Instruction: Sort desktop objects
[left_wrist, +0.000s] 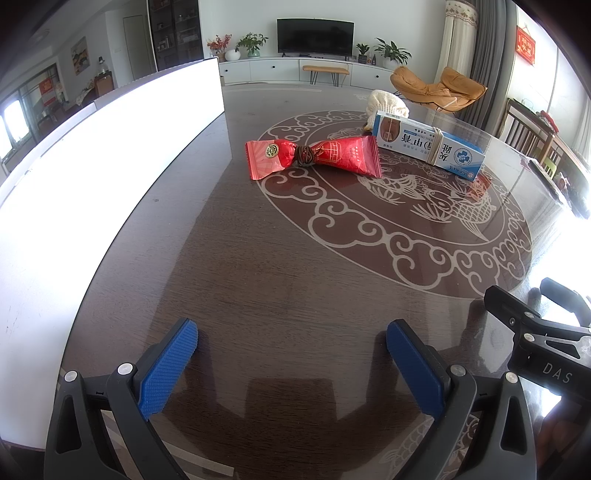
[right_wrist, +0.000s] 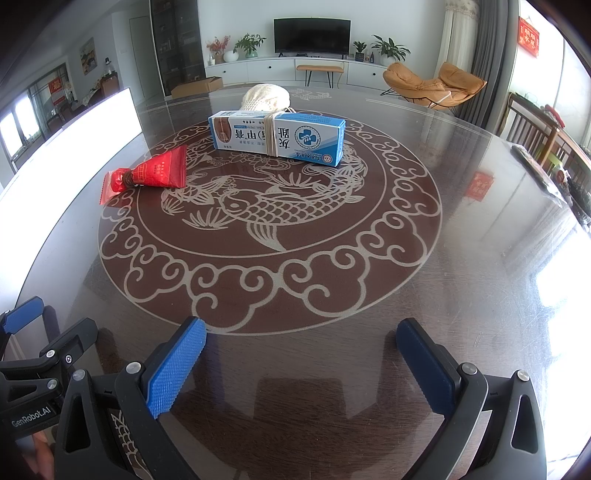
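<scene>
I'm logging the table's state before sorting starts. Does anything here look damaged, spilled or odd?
Nothing is spilled or broken. Two oddities: the red packet is cinched at its middle by a brown band, pinching it into a bow shape, and the blue and white box has rubber bands wrapped around it. Both grippers, left and right, are open and empty.

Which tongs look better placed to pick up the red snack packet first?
Left, probably. The red snack packet lies nearly straight ahead of the open left tongs, but far off to the left of the right tongs, which face the blue box.
</scene>
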